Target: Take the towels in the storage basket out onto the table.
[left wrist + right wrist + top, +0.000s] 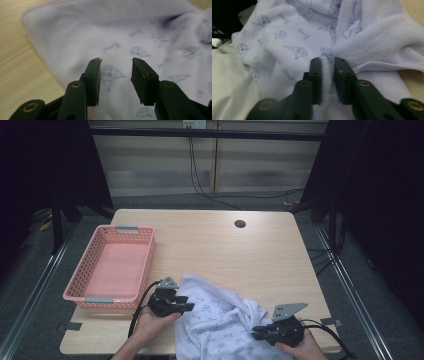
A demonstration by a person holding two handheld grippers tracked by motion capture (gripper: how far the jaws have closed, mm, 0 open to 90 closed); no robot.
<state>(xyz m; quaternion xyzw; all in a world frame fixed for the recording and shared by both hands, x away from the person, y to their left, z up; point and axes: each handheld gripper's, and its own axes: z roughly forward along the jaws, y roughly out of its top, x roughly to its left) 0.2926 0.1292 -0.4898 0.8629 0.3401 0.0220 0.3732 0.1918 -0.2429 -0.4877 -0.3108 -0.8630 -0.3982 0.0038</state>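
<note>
right claw: pinching towel fold, near-right | left claw: jaws apart, empty, over towel's left edge | surface

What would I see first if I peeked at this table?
A crumpled white towel with little blue drawings lies at the table's near edge. The right gripper pinches a fold of it, while the left gripper hovers open over it. A pink basket sits on the left.
</note>
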